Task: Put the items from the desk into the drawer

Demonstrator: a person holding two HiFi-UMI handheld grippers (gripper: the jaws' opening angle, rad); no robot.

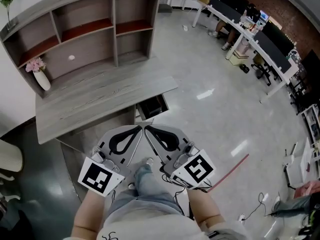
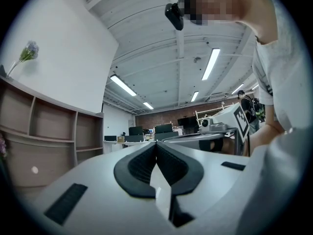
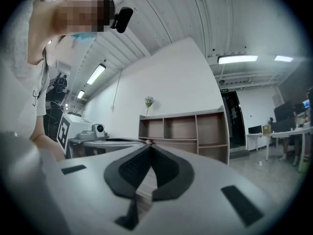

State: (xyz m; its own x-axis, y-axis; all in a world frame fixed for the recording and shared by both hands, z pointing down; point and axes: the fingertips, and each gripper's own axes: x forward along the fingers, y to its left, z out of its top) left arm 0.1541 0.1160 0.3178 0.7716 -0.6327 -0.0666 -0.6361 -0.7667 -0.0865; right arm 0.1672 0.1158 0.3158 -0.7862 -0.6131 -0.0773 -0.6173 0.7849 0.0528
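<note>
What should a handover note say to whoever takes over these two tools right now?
Left tool: shut, empty, held level in front of the desk.
Right tool: shut, empty, beside it.
Desk: only a white vase of pink flowers, at its left end.
Drawer: pulled out under the desk's front edge; inside too dark to see.
Done: seemingly most items cleared.
Left: perhaps the vase, then shutting the drawer.

bench (image 1: 100, 100): grey wood grain | shelf unit (image 1: 116, 26): grey frame, reddish-brown boards | vase (image 1: 42, 80): white | flowers (image 1: 34, 64): pink | left claw (image 2: 156, 145), right claw (image 3: 148, 145): pale grey, black ribbed pads (image 2: 139, 166) | marker cubes (image 1: 100, 176): white, black squares | floor (image 1: 200, 74): glossy grey | jeans (image 1: 152, 186): light blue
</note>
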